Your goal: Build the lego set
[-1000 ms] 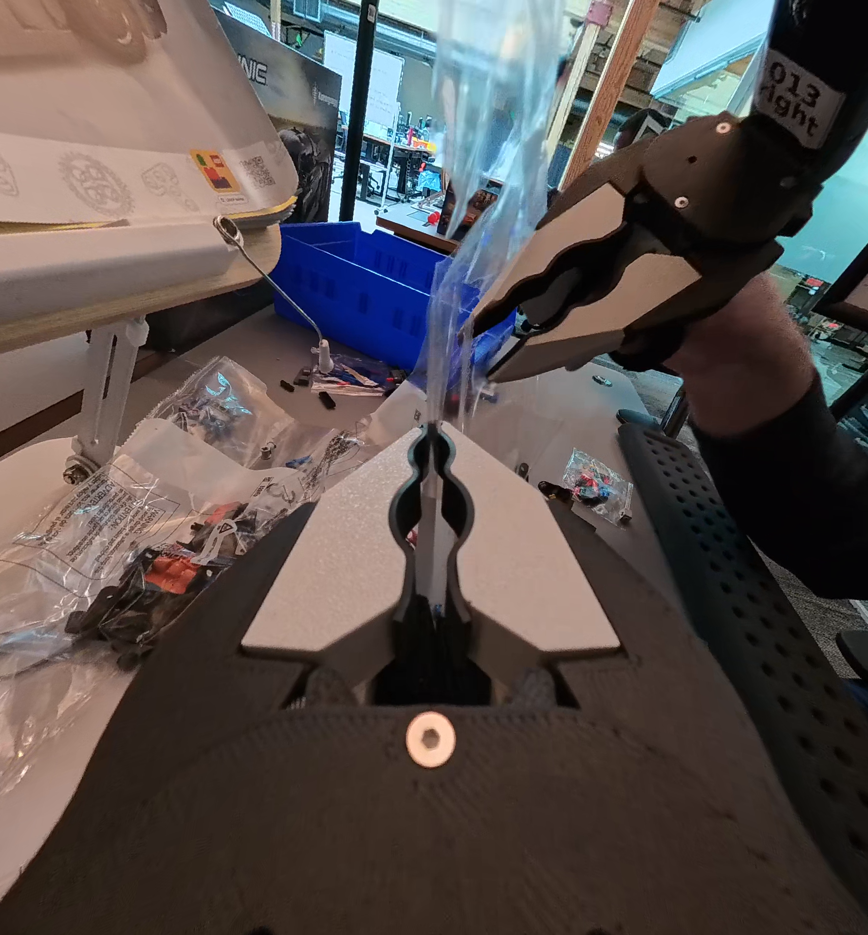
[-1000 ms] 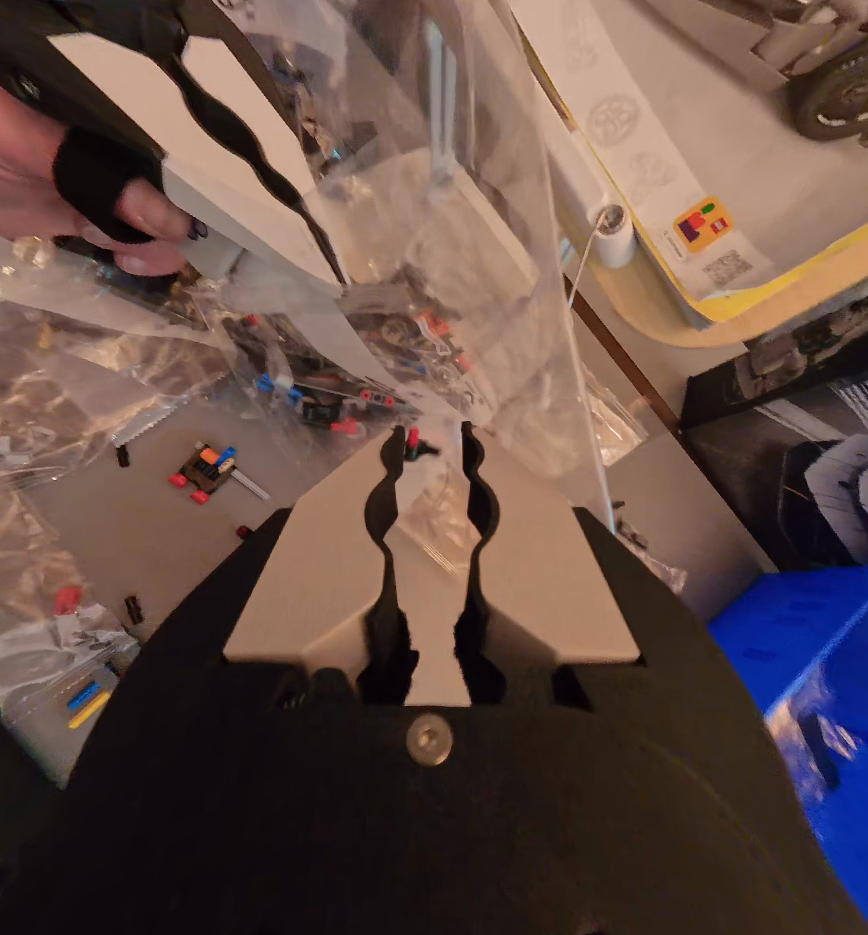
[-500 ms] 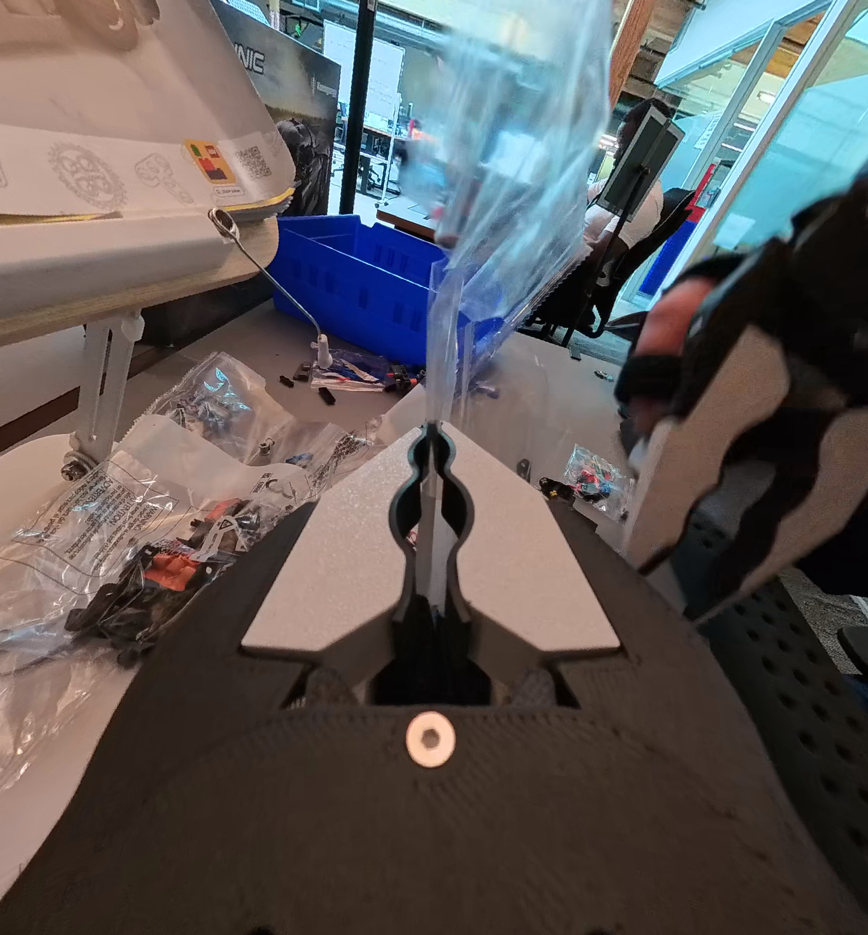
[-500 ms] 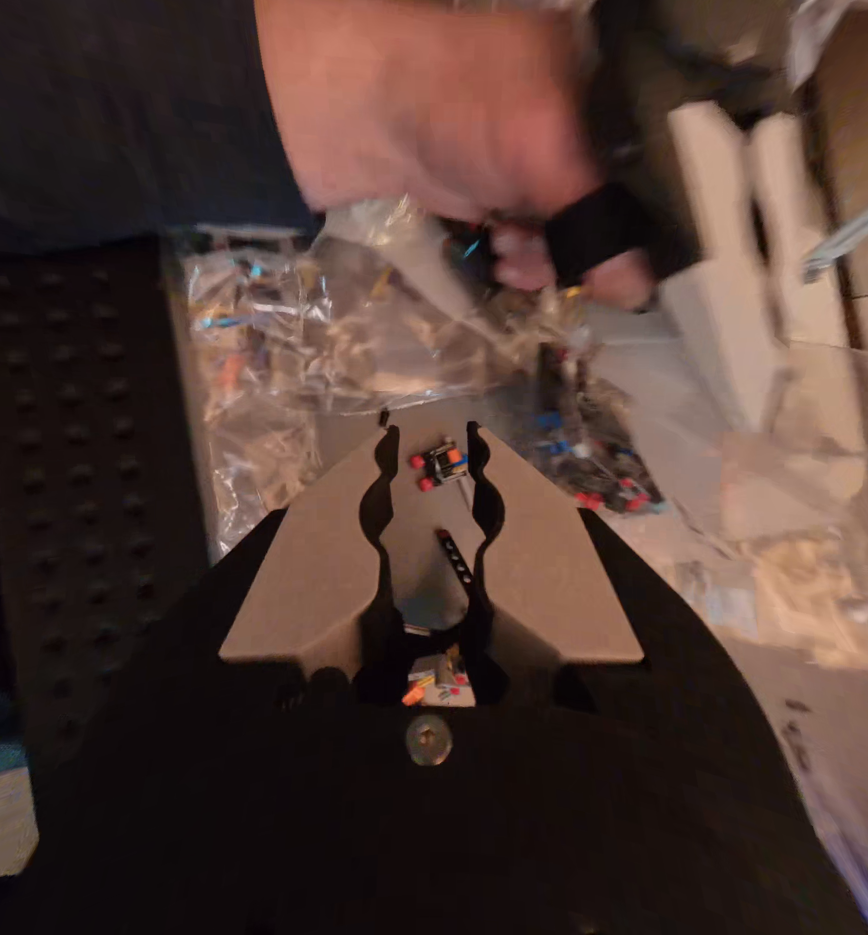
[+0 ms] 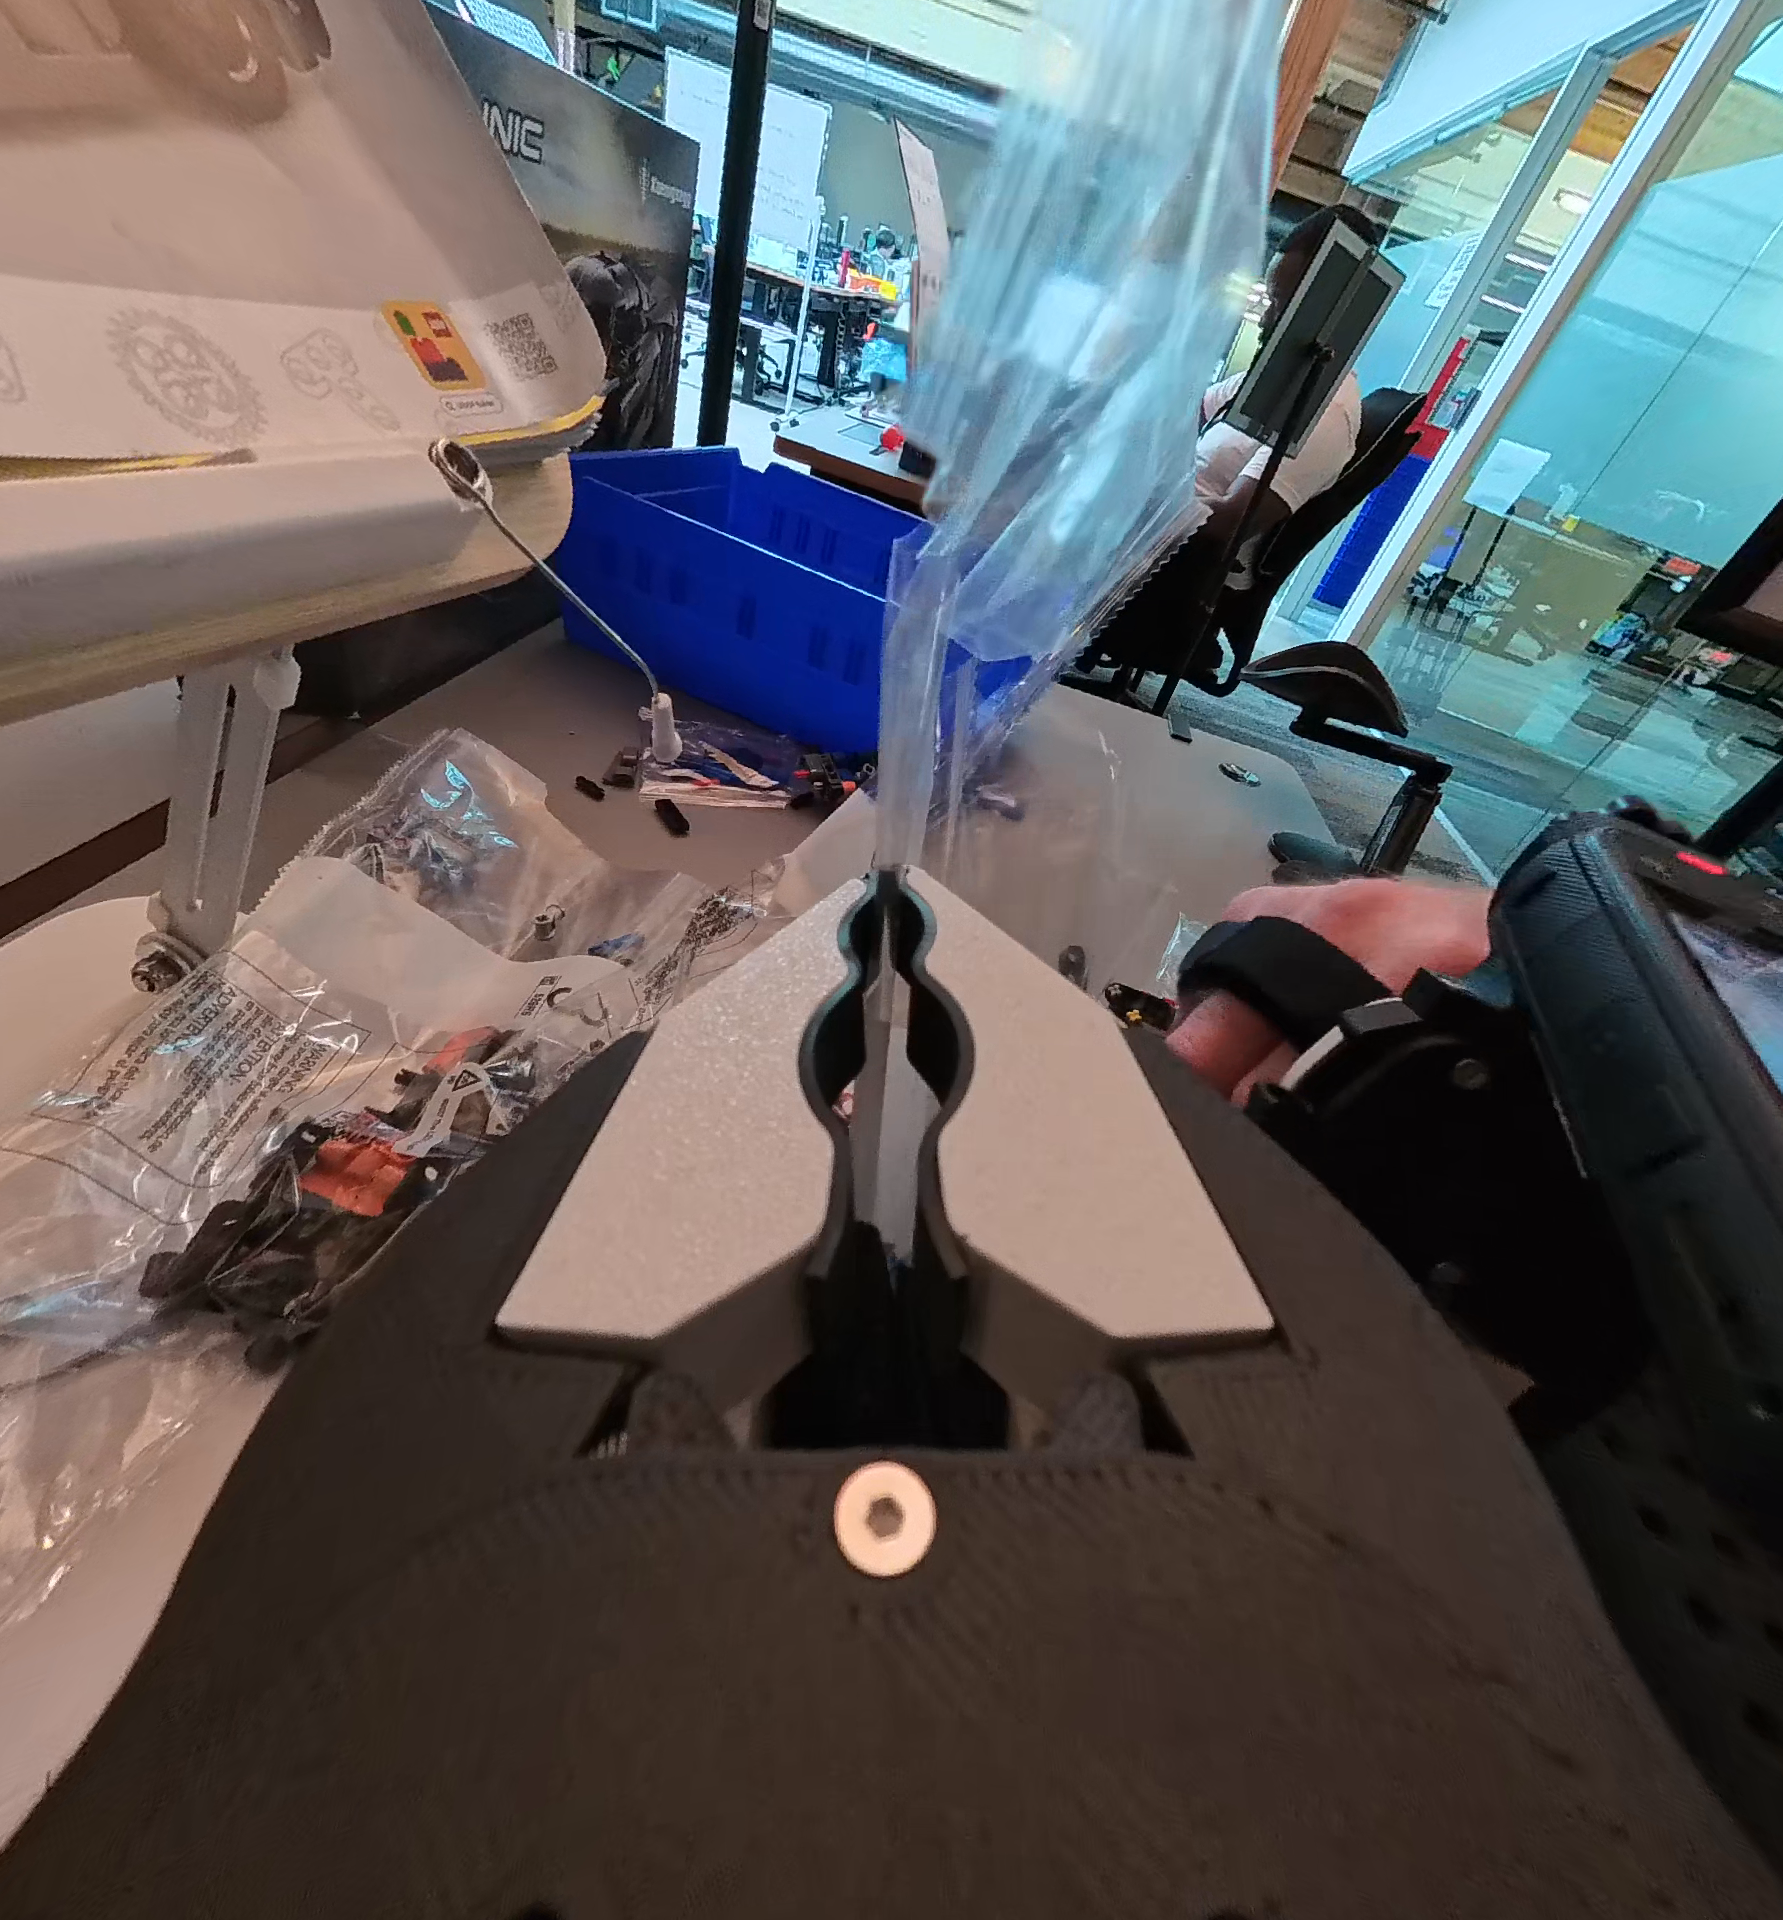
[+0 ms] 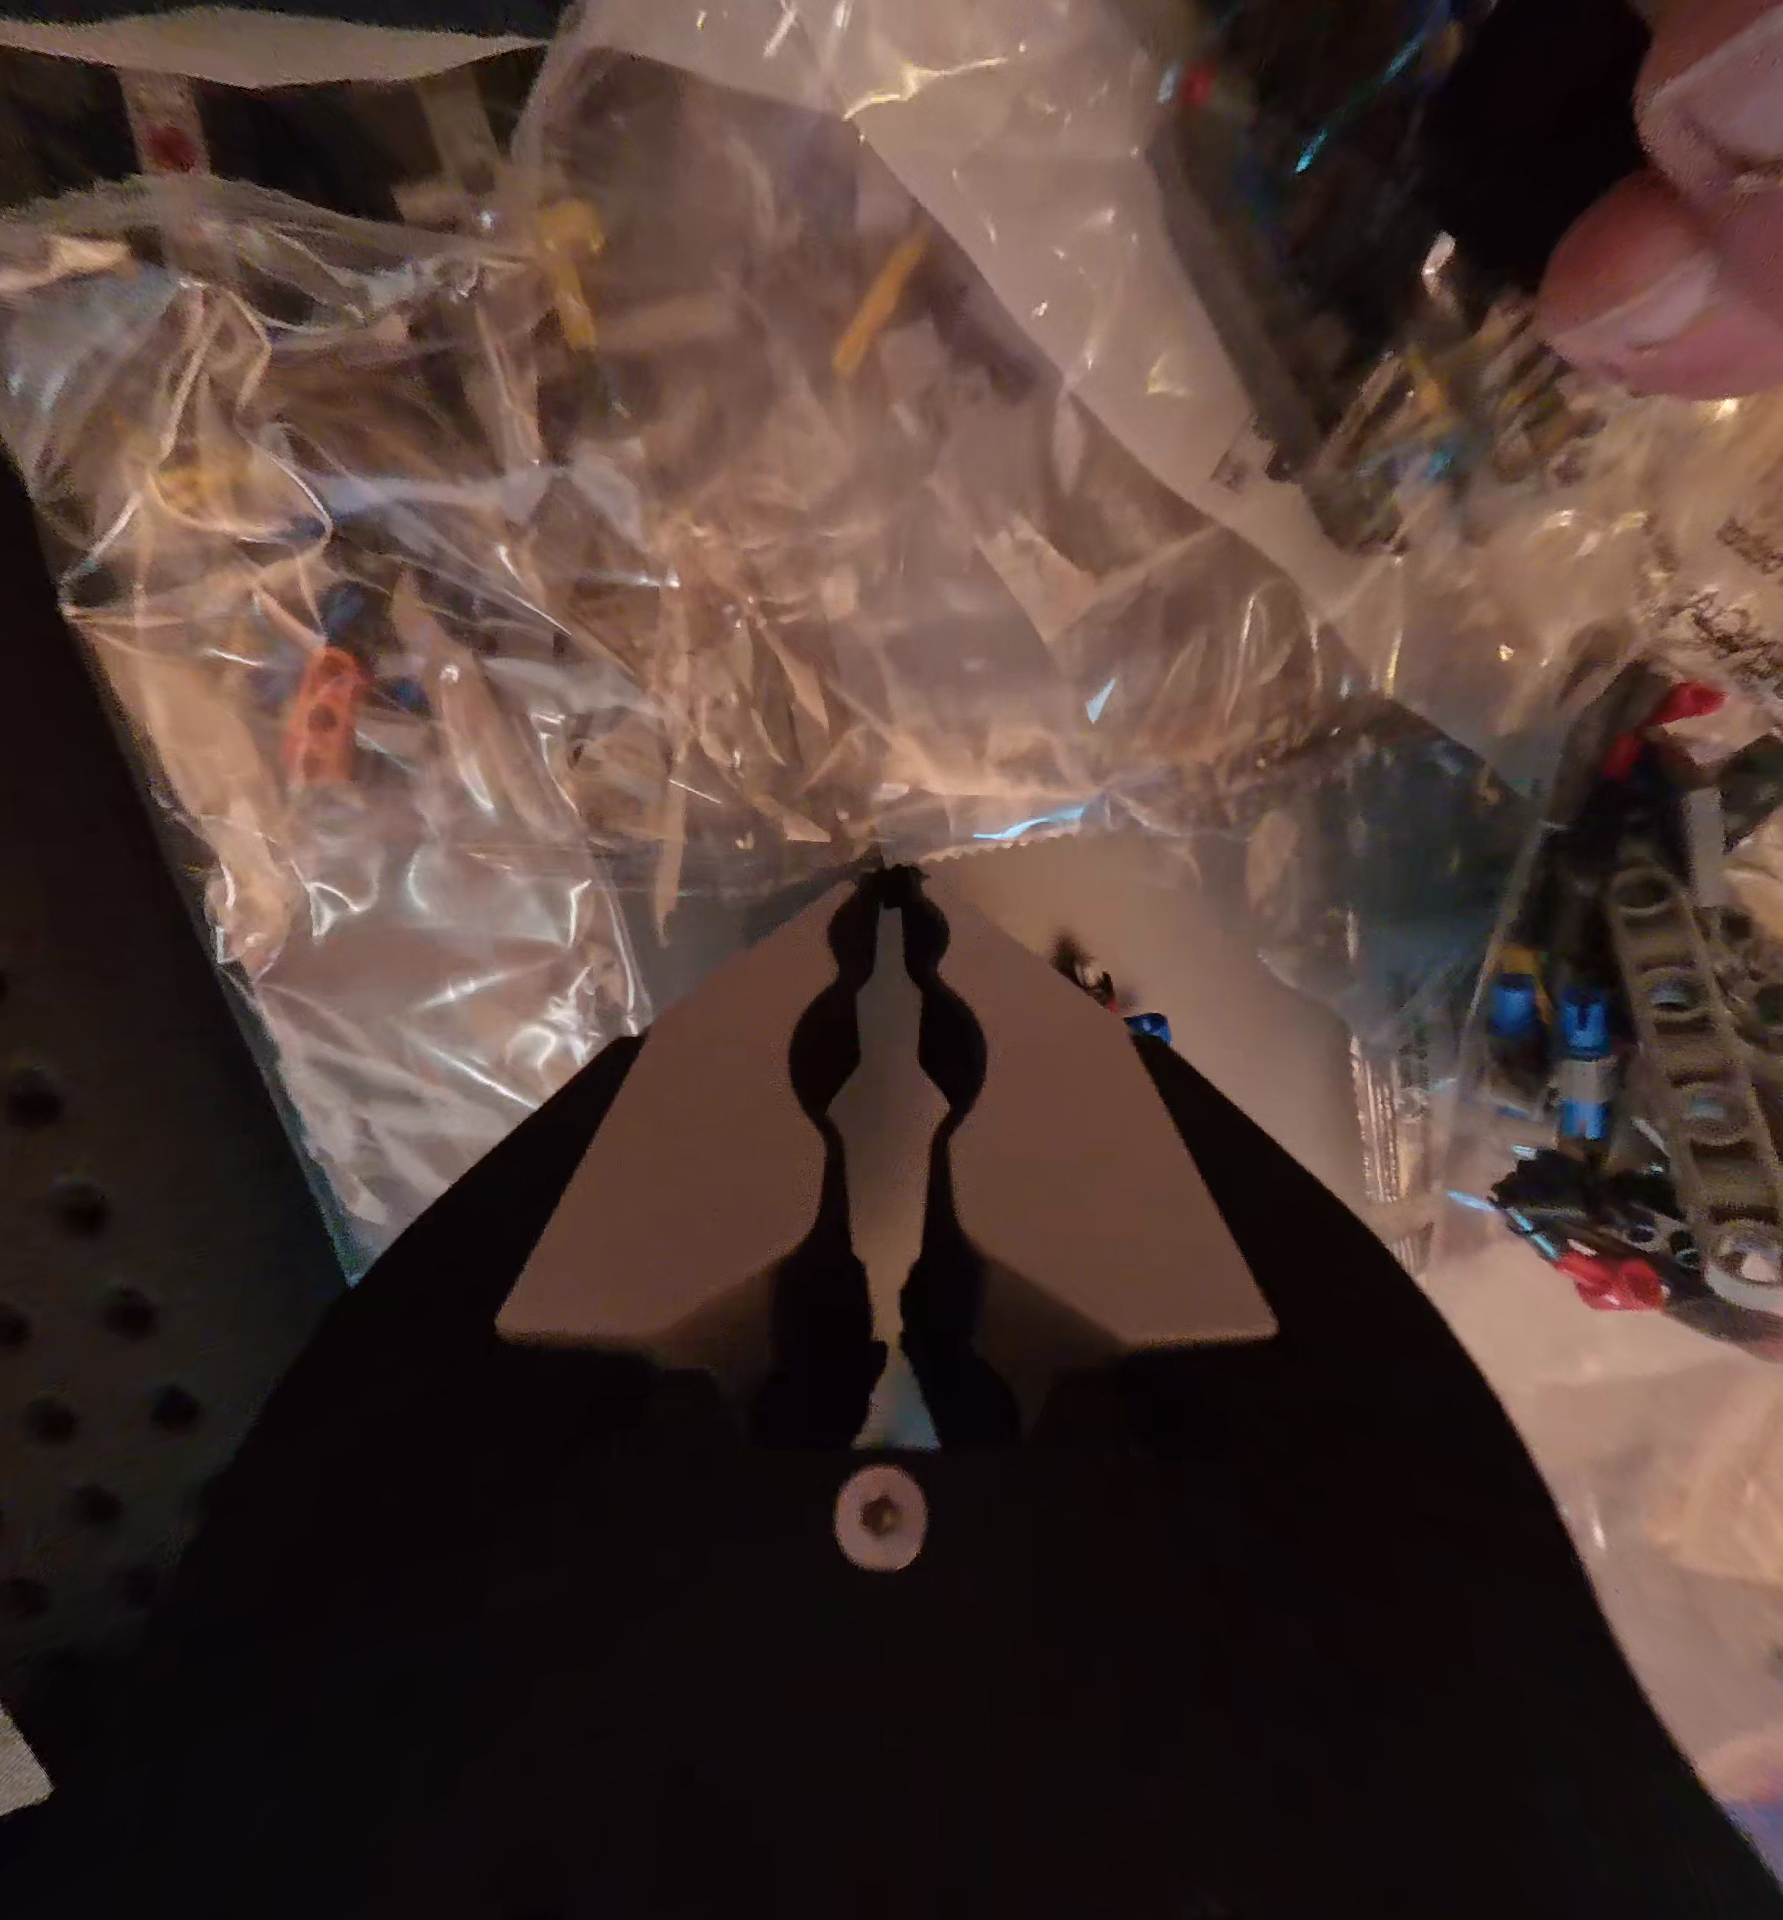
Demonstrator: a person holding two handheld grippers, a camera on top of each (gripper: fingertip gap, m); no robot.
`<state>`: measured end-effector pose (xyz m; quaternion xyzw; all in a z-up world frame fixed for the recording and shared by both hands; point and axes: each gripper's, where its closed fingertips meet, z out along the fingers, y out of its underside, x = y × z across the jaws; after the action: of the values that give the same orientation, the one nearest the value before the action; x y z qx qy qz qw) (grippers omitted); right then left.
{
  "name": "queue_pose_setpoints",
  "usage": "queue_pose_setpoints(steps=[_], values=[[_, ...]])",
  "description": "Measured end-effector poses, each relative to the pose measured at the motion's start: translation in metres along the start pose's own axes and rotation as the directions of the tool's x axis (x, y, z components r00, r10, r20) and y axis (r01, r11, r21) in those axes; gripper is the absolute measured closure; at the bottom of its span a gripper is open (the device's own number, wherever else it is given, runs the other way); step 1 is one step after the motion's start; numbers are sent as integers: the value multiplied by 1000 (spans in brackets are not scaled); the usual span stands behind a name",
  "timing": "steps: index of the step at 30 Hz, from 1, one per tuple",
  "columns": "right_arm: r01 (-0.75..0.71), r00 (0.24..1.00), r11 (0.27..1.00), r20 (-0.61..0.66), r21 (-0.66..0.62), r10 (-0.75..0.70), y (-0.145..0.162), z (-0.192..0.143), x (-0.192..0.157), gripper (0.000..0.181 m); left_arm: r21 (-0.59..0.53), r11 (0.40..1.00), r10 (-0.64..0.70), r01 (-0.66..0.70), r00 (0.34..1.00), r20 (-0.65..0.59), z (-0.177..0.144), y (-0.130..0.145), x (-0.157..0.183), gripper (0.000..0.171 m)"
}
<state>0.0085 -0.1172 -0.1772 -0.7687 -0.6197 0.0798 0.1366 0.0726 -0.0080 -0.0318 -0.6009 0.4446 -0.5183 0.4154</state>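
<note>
My left gripper is shut on the lower edge of an empty clear plastic bag, which stands up from its tips. The right gripper's body shows low at the right in a hand; its tips are hidden behind my left gripper. In the right wrist view my right gripper points down, its tips closed on the serrated edge of a clear bag of lego parts, and creases spread from the pinch. A second bag with a grey beam and blue pins lies to its right.
More parts bags lie on the table at the left under an instruction booklet on a stand. A blue bin stands at the back with loose pieces before it. A perforated dark chair surface lies at the left. Fingers show at top right. The gap from one gripper's tips to the other's is roughly 20 cm.
My right gripper left the raised bag, swung down to the bags on the table and closed from open. My left gripper has kept still, holding the empty bag.
</note>
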Motion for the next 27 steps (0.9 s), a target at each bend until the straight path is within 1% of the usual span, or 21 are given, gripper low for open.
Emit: queue_pose_setpoints(steps=[3, 5, 7, 9, 11, 14, 17, 19, 20, 22, 24, 27], values=[[2, 1000, 1000, -2, -3, -2, 2, -1, 0, 180, -2, 1000, 3, -3, 1000, 2, 0, 0, 0, 171], [-14, 1000, 1000, -15, 18, 15, 1, -6, 3, 180, -2, 1000, 5, -5, 1000, 3, 0, 0, 1, 171], [-21, 999, 999, -25, 33, 22, 2, -13, 7, 181, -1, 1000, 6, -6, 1000, 3, -1, -1, 0, 171], [-37, 999, 996, -29, 80, 39, 0, -26, 9, 180, 3, 1000, 4, -4, 1000, 5, -2, -2, 0, 171], [-49, 998, 989, -43, 137, 56, -1, -44, 13, 180, 5, 1000, 3, -3, 1000, 5, -3, -2, -1, 171], [-73, 986, 967, -130, 245, 108, -2, -81, 33, 181, 6, 1000, 3, -3, 1000, 6, -3, -2, -1, 171], [-111, 948, 919, -236, 380, 212, 4, -128, 63, 180, 7, 1000, 3, -3, 1000, 7, -3, -2, -1, 171], [-131, 921, 889, -278, 438, 273, 12, -154, 79, 180, 8, 1000, 3, -3, 1000, 8, -3, -2, -1, 171], [-145, 902, 883, -307, 447, 304, 19, -162, 88, 180, 9, 1000, 2, -2, 1000, 7, -3, -2, -1, 171], [-170, 888, 888, -324, 426, 325, 31, -166, 97, 180, 5, 1000, 2, -2, 1000, 6, -2, -1, -1, 171], [-185, 883, 888, -326, 421, 338, 35, -163, 104, 180, 3, 1000, 1, -1, 1000, 4, -1, -1, 0, 171], [-213, 843, 890, -385, 403, 376, 44, -158, 117, 179, 3, 1000, 1, -1, 1000, 4, -1, 0, -1, 171]])
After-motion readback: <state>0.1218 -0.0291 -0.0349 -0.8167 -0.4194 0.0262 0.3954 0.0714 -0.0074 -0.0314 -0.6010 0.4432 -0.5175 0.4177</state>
